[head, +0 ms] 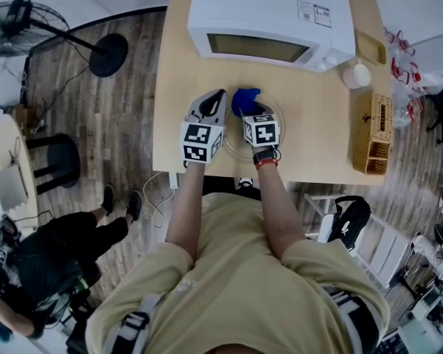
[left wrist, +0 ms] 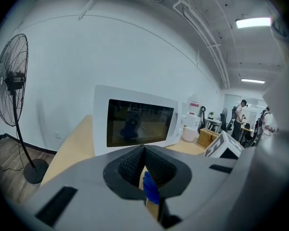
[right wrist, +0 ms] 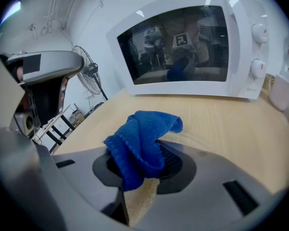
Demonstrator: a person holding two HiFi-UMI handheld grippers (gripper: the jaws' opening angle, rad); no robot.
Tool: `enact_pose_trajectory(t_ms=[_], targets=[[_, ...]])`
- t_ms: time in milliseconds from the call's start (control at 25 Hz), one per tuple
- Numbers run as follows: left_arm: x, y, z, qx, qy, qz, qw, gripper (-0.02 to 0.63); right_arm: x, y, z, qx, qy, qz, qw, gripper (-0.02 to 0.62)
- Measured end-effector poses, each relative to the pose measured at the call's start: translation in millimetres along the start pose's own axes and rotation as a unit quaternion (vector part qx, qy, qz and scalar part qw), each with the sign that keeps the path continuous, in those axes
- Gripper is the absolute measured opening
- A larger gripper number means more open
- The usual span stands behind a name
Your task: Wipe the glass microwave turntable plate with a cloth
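The glass turntable plate (head: 281,121) lies flat on the wooden table in front of the white microwave (head: 273,9); its faint rim (right wrist: 202,139) shows in the right gripper view. My right gripper (head: 249,112) is over the plate, shut on a bunched blue cloth (head: 245,99) that sticks out past the jaws (right wrist: 142,138). My left gripper (head: 220,94) is just left of the plate, pointing at the microwave (left wrist: 134,124), its jaws together at the tips (left wrist: 144,152). I see nothing held in it; a bit of blue shows through the gap behind the tips.
A wicker basket (head: 374,133) and a white cup (head: 357,74) stand on the table's right side. The table's front edge (head: 206,171) is just behind my grippers. A floor fan (head: 15,21), a black stool (head: 55,161) and a seated person (head: 51,249) are on the left.
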State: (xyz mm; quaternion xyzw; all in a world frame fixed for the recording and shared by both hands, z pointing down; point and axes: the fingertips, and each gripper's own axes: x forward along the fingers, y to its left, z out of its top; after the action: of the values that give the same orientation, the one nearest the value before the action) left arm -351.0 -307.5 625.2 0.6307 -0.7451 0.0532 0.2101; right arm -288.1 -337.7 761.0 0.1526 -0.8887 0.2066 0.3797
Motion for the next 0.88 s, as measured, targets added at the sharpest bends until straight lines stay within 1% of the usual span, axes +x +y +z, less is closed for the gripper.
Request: enact_pose_trajectory(t_ms=[120,280,880], targets=[[3,-4,4,-0.010,-0.005,-0.006,0.9999,0.017,-3,-7,0,0.002,-0.003,-0.007,1.000,0.132],[8,-11,9,-0.006,-0.005,-0.013,0.9999,0.017,-8,-18,-3,0.009,-0.005,-0.016,1.000,0.132],[23,-38,4,-0.008,-0.001,-0.038,0.9992,0.017,-27,-51,-12,0.024,-0.011,-0.044,0.999,0.132]])
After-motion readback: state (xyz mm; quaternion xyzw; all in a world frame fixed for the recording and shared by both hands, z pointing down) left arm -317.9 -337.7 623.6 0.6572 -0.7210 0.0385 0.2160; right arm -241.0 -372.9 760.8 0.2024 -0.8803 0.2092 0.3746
